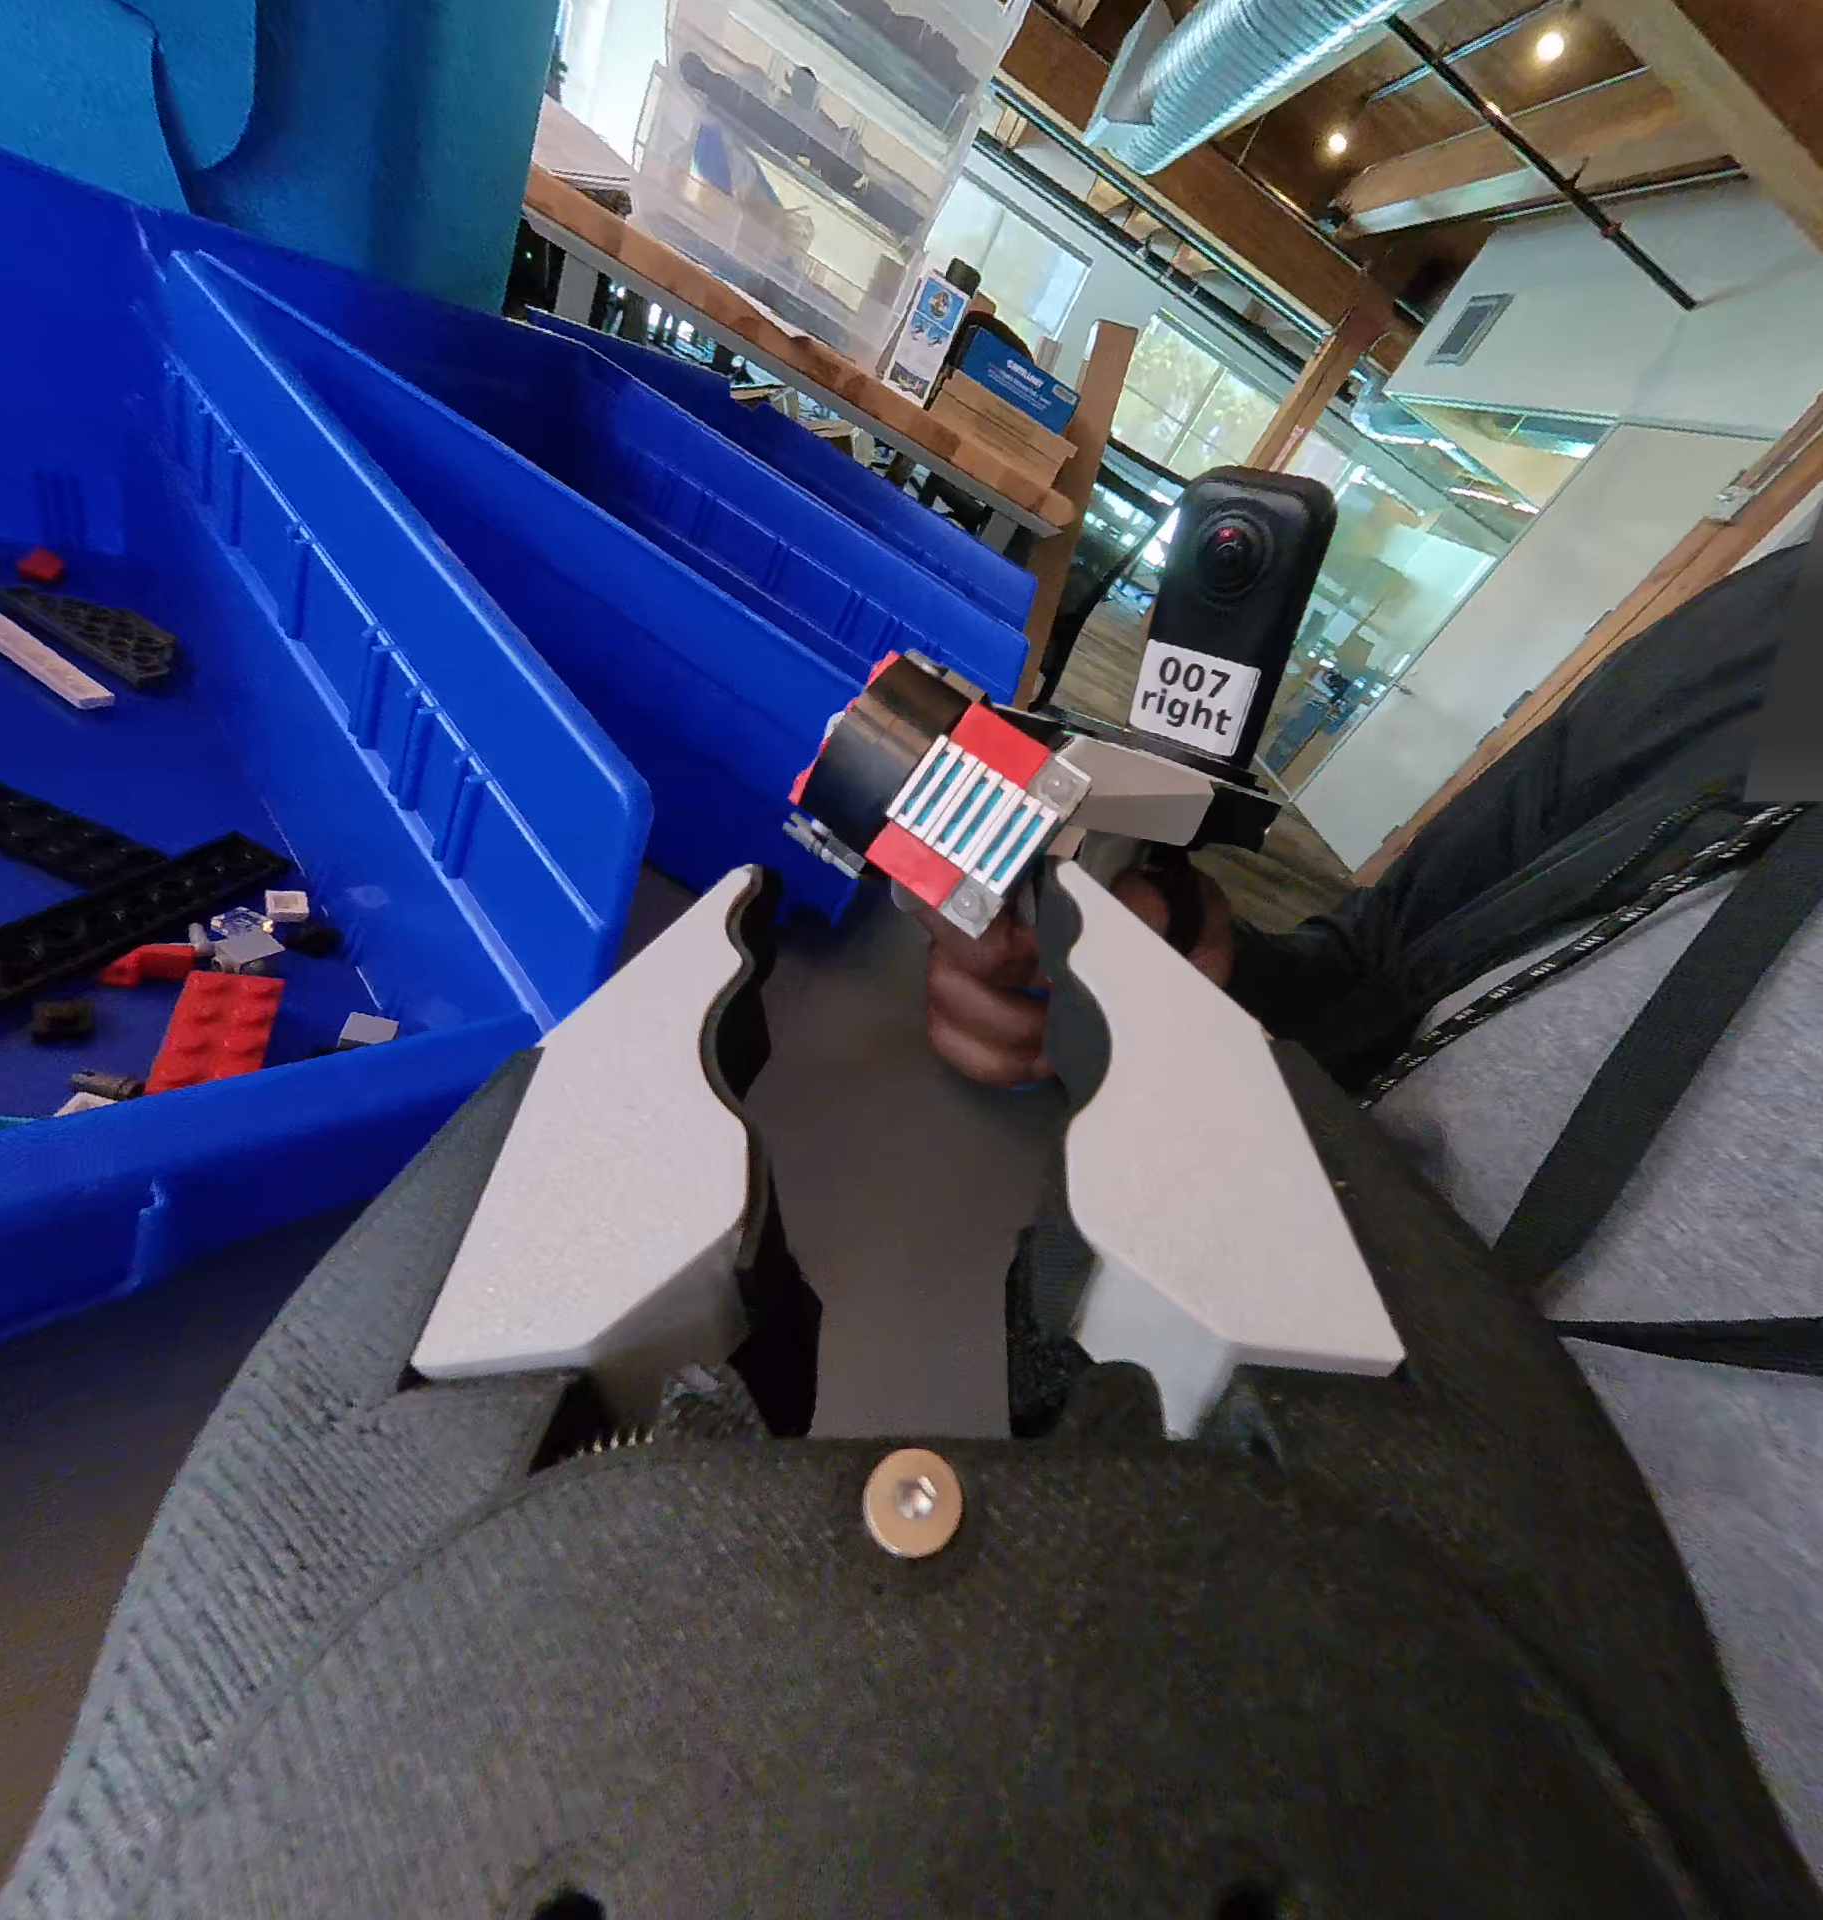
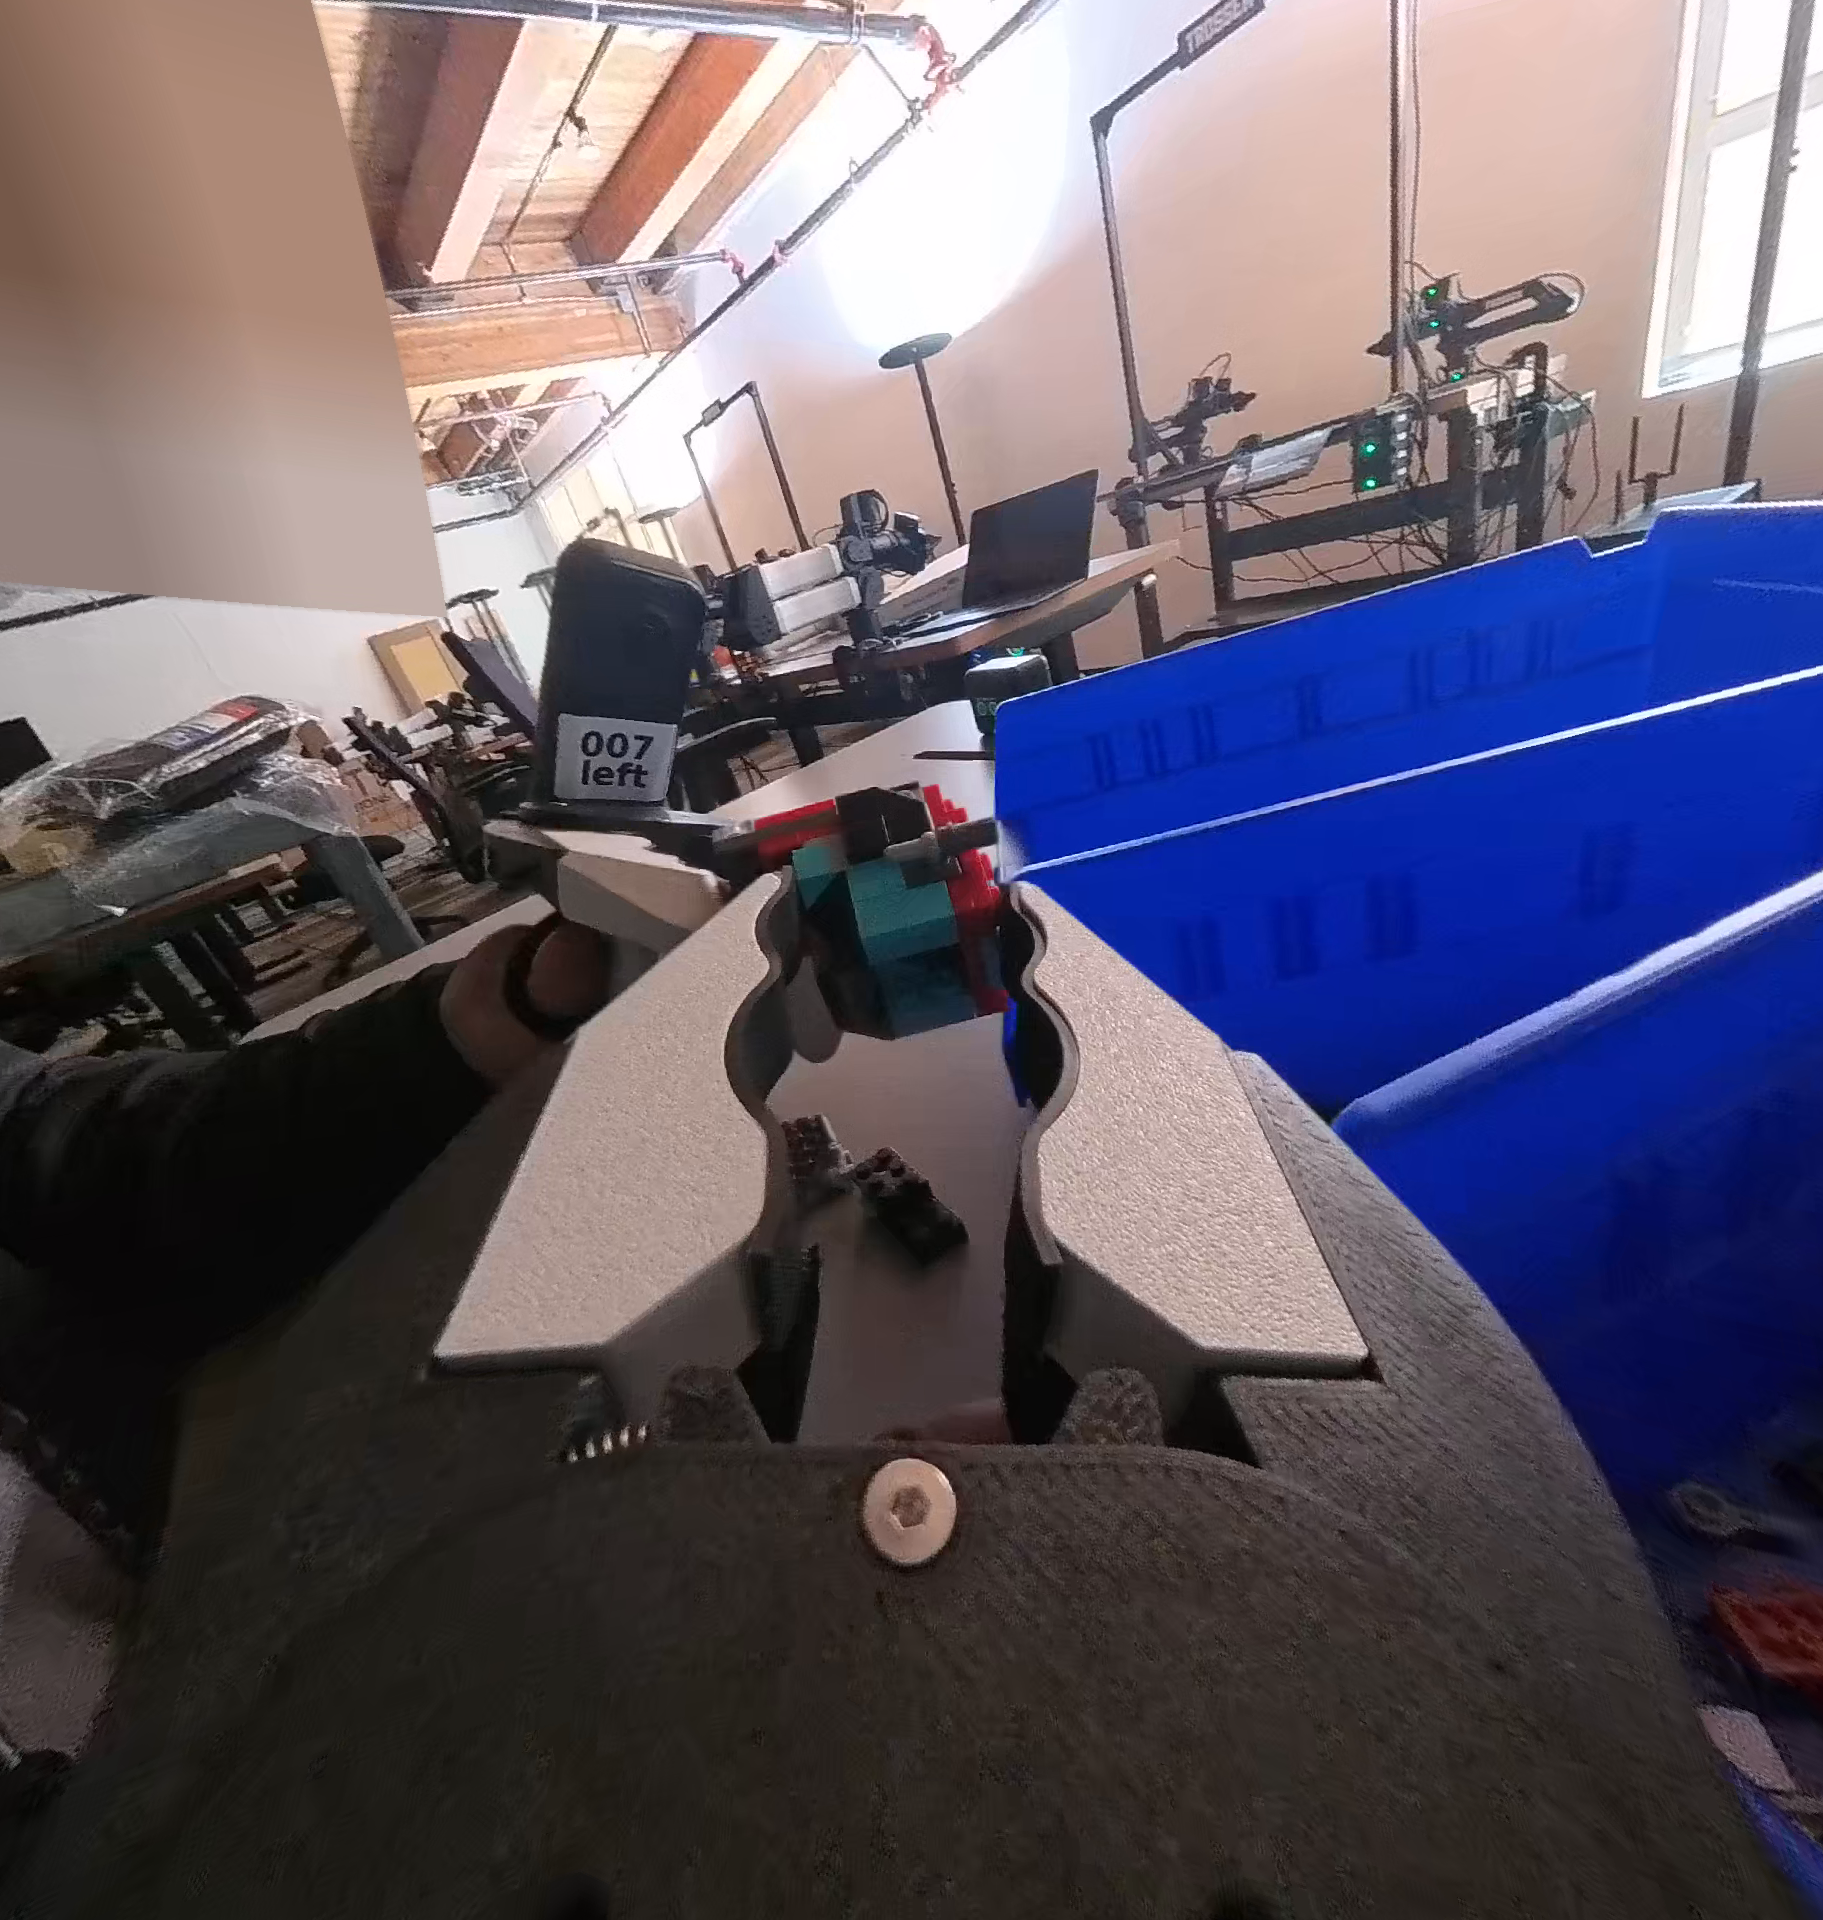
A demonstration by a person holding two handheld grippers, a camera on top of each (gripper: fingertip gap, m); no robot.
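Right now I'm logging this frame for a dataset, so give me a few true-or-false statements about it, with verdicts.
1. The right gripper grips a brick model. True.
2. The bins are green. False: they are blue.
3. The left gripper has its jaws apart. True.
4. The near bin is empty. False: loose bricks lie in it.
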